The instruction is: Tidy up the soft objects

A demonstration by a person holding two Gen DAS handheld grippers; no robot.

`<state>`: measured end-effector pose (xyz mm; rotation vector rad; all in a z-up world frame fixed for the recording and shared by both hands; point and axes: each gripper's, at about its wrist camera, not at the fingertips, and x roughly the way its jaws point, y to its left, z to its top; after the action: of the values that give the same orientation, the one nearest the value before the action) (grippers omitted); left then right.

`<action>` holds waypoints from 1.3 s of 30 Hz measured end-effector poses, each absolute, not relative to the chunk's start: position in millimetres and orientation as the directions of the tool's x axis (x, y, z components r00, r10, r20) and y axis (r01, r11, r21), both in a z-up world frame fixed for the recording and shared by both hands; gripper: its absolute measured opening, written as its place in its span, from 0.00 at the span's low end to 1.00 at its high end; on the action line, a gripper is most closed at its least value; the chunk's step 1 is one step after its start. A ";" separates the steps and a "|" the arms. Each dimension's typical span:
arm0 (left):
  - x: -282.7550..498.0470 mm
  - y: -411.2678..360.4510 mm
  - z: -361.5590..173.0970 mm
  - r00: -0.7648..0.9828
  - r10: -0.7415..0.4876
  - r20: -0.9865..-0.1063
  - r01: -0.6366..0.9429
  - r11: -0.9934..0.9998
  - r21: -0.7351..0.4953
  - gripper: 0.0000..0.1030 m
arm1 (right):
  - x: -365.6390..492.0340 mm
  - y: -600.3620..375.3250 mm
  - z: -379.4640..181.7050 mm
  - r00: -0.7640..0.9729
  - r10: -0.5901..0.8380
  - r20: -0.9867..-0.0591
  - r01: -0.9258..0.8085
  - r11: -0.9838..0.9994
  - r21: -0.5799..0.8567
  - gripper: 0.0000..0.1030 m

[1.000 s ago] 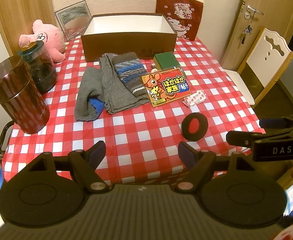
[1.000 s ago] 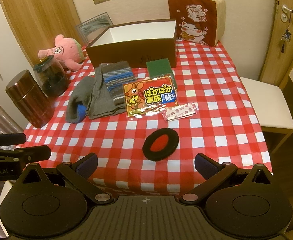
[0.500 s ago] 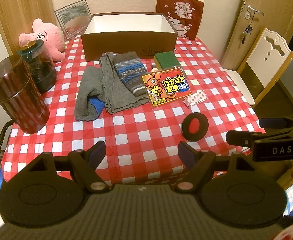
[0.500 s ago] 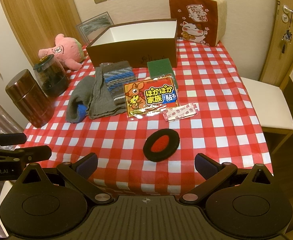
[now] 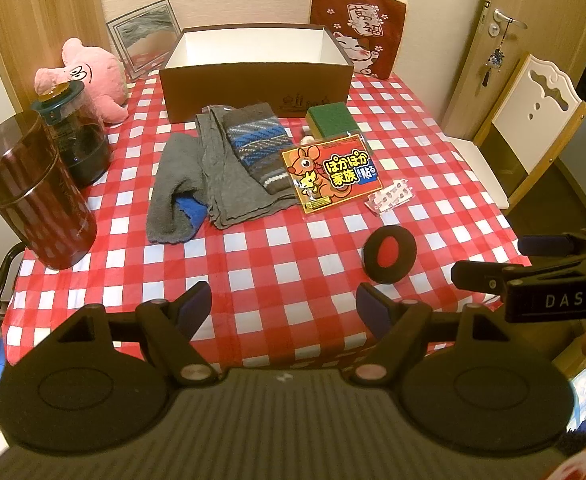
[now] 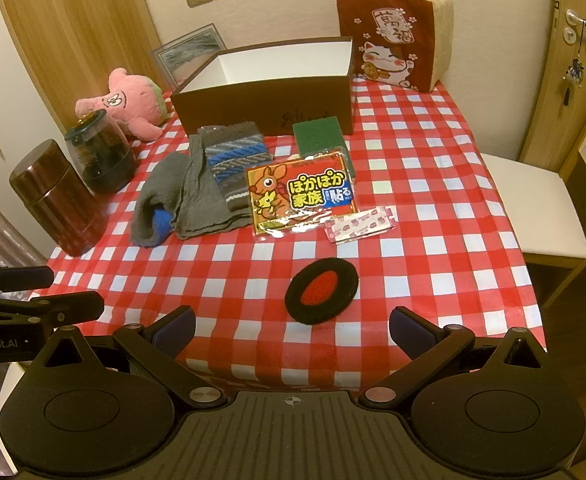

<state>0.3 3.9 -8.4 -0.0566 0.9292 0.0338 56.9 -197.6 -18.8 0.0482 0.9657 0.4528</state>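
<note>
Hovering wide open and empty at the near table edge, both grippers touch nothing.
Left wrist view: left gripper point(image 5: 283, 306) spread, grey socks point(image 5: 217, 172) far left, brown box point(image 5: 257, 76) beyond. Right wrist view: right gripper point(image 6: 291, 330) spread, black-and-red round pad point(image 6: 321, 291) just ahead, heat-pack packet point(image 6: 299, 196) farther, nothing between.

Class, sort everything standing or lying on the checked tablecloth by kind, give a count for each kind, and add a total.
Plush toys: 1, pink toy
Cushions: 1
Boxes: 1
Jars: 2
Cloth pieces: 3
Sponges: 1
Packets: 2
Round pads: 1
Picture frames: 1
Total: 13
</note>
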 end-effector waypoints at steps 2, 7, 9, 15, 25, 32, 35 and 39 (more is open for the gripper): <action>0.1 4.3 -9.5 0.599 0.005 -0.801 -0.053 0.998 -0.034 0.76 | 56.9 -197.6 -18.8 0.483 0.392 -0.783 -0.350 0.906 0.238 1.00; 0.4 4.2 -9.1 0.598 0.005 -0.802 -0.054 0.998 -0.034 0.76 | 57.1 -197.7 -18.8 0.483 0.392 -0.783 -0.350 0.906 0.238 1.00; 0.5 4.0 -8.4 0.598 0.005 -0.802 -0.054 0.998 -0.034 0.76 | 57.2 -197.7 -18.8 0.483 0.392 -0.783 -0.350 0.906 0.238 1.00; 0.7 4.1 -8.4 0.597 0.004 -0.802 -0.054 0.998 -0.035 0.76 | 57.5 -197.5 -18.6 0.483 0.393 -0.783 -0.350 0.906 0.238 1.00; 3.0 3.2 -12.9 0.595 0.002 -0.804 -0.054 0.998 -0.037 0.76 | 58.7 -197.5 -18.7 0.483 0.394 -0.782 -0.351 0.905 0.240 1.00; 3.9 2.8 -13.8 0.595 0.004 -0.804 -0.055 0.998 -0.035 0.76 | 60.7 -194.8 -19.7 0.482 0.394 -0.783 -0.351 0.905 0.239 1.00; 4.7 2.0 -16.5 0.592 0.006 -0.806 -0.058 0.998 -0.036 0.76 | 61.9 -193.5 -20.4 0.481 0.395 -0.783 -0.351 0.905 0.241 1.00; 11.6 0.5 -20.7 0.581 0.013 -0.814 -0.070 0.997 -0.034 0.76 | 68.3 -193.7 -21.8 0.482 0.400 -0.779 -0.358 0.902 0.242 1.00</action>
<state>11.6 0.5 -20.7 -0.0651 0.9502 0.0488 68.3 -193.7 -21.8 0.0484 0.9625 0.4617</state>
